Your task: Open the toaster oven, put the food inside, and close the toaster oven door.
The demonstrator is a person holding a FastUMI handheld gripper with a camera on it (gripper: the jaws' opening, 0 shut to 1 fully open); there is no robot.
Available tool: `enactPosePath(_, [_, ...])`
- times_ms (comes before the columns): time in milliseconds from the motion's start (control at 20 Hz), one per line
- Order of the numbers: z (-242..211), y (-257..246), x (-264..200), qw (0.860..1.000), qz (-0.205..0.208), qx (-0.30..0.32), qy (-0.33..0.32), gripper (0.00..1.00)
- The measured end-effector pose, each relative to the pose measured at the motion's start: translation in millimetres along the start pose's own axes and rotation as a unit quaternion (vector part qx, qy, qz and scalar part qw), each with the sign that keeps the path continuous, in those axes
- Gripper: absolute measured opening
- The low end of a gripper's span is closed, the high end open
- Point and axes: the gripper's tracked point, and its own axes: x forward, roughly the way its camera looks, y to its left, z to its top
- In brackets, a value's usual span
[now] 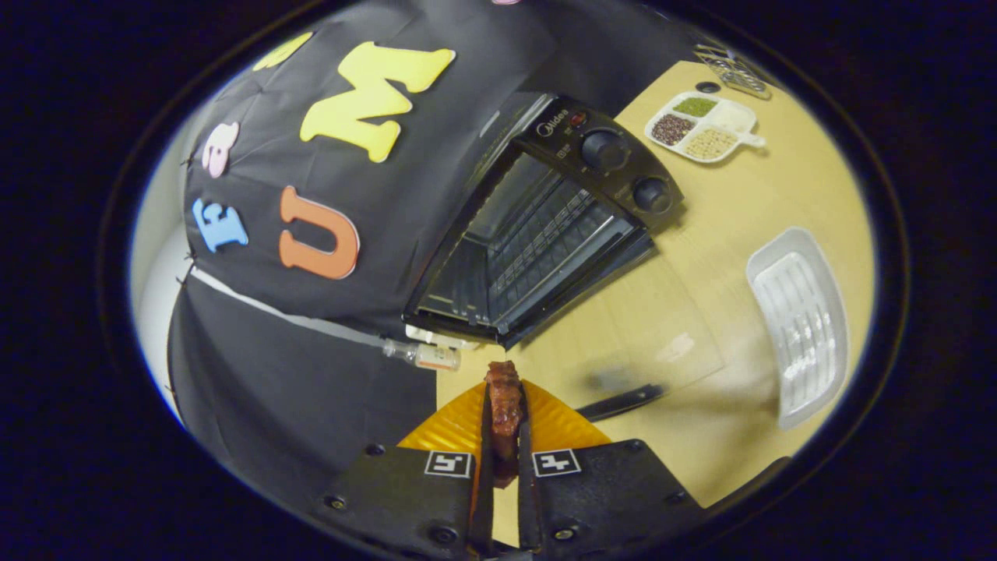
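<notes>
My hand-held gripper (505,417) is tilted well over to one side, so the whole scene leans. Its two fingers stand close together and are clamped on one piece of food (504,405), a dark reddish-brown, glossy, lumpy strip that stands on edge between them and pokes out just past their tips.

Ahead of the fingers sits one toaster oven (545,218), a black metal box with its door (576,269) dropped open toward me. Inside I can see one wire rack (537,234) of thin parallel bars. On the oven's front panel are two round black knobs (604,149), one beside the other.

Everything rests on a pale wood-grain tabletop (670,312). To my right lies one white plastic tray (798,323), rounded-rectangular with a ribbed floor. Farther off, beyond the oven, is one white divided dish (705,127) with a small handle; I count four compartments, holding green, dark, pale and tan grains. Past that dish stands one small wire basket (732,72), which I can barely make out.

Just ahead of the fingers and slightly left, by the oven's near corner, lies one small clear bottle (424,355) on its side. A dark slim object (619,403) lies on the tabletop just to the right of my fingers; I cannot tell what it is.
</notes>
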Motion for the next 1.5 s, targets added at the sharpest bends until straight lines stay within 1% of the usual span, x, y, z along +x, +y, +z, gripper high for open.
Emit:
enactPosePath(100, [9, 2, 22, 0.999, 0.005, 0.032, -0.031, 0.16])
enactPosePath(250, [26, -7, 51, 0.994, -0.006, 0.064, -0.085, 0.15])
enactPosePath(400, [44, -15, 78, 0.986, -0.014, 0.113, -0.123, 0.16])
enactPosePath(500, [59, -20, 92, 0.981, -0.022, 0.127, -0.148, 0.16])
enactPosePath(850, [95, -2, 134, 0.967, -0.022, 0.121, -0.222, 0.15])
enactPosePath(1000, [104, -3, 151, 0.963, -0.029, 0.125, -0.235, 0.16])
enactPosePath(1100, [105, -13, 158, 0.961, -0.05, 0.128, -0.24, 0.16])
enactPosePath(1200, [105, -14, 162, 0.962, -0.049, 0.124, -0.237, 0.16])
enactPosePath(1300, [105, -17, 161, 0.964, -0.076, 0.095, -0.238, 0.2])
enactPosePath(1350, [106, -20, 161, 0.964, -0.093, 0.075, -0.238, 0.25])
enactPosePath(1400, [108, -22, 159, 0.963, -0.108, 0.052, -0.242, 0.27])
enactPosePath(1450, [112, -23, 157, 0.961, -0.118, 0.03, -0.247, 0.34])
enactPosePath(1500, [115, -24, 155, 0.96, -0.125, 0.005, -0.25, 0.37])
